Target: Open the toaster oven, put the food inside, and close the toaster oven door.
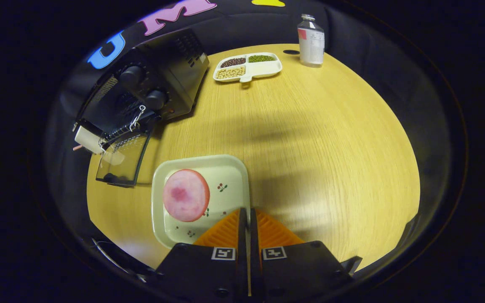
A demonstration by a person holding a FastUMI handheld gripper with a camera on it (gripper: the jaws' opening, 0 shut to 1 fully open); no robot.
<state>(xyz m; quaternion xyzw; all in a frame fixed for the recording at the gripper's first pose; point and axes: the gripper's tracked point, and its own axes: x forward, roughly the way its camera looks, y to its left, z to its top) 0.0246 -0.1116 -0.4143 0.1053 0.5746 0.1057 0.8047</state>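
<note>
Oven door (pixel 122 162) already down, so step 1 looks done. Food not loaded yet: pink round slice (pixel 186 195) lies flat on the square plate (pixel 230 168), just ahead-left of the fingers (pixel 246 227). Fingers pressed together, nothing btwn them, tips over the plate's near corner. Left to do: grab slice, load it, shut door. Toaster oven (pixel 158 84) sits beyond the plate at the worktop (pixel 331 147) edge, mouth facing the plate, long axis running away toward the bean tray (pixel 267 69). Slice is a disc, no real long axis.
</note>
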